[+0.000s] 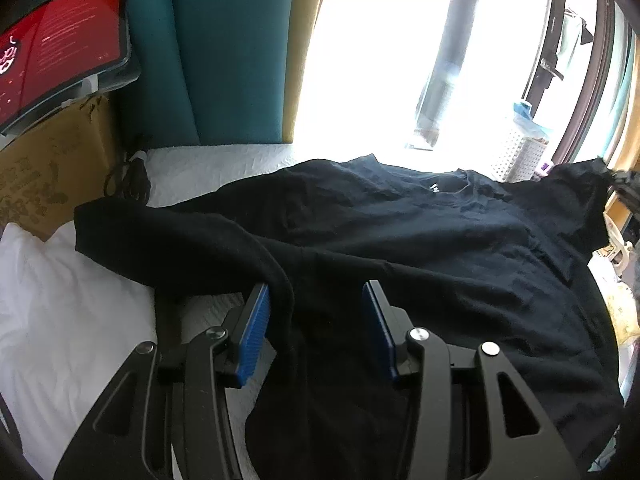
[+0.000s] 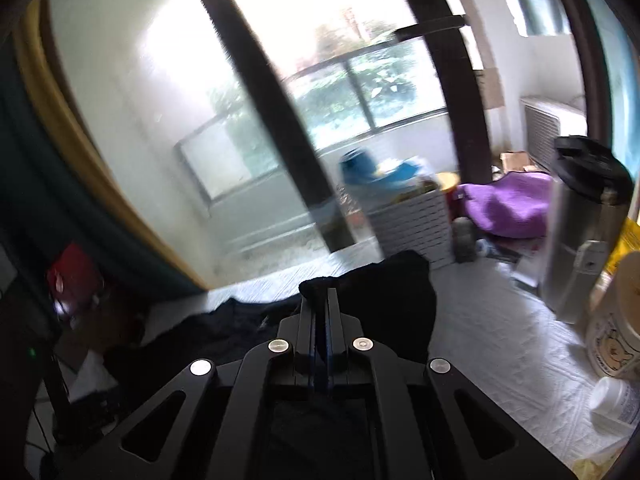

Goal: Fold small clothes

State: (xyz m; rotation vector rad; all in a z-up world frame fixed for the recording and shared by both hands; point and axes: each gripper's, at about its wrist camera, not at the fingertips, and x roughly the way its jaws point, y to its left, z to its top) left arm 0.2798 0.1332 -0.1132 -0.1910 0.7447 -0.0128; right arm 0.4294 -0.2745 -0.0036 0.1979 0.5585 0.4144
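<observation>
A black garment is lying spread across a white bed, its neckline pointing away toward the bright window and one sleeve stretching out to the left over the sheet.

The left claw is hovering low over the near part of the cloth with its blue pads standing apart. A ridge of the sleeve's fabric is running up between them, lying against the left pad, but the pads are not pressing on it, so the claw is released.

The right claw is clenched tight, its jaws meeting with almost no gap, and a bunched corner of the black garment is sticking up from between the tips and draping to the right. In the left wrist view, that lifted corner is showing at the far right edge of the cloth. The right wrist view is smeared, so the exact part being pinched is probably a sleeve or shoulder, though I cannot tell for sure.

A steel flask and a white jar are standing on the bed at the right, well apart from the garment. A cardboard box is sitting at the left beside a red screen.
</observation>
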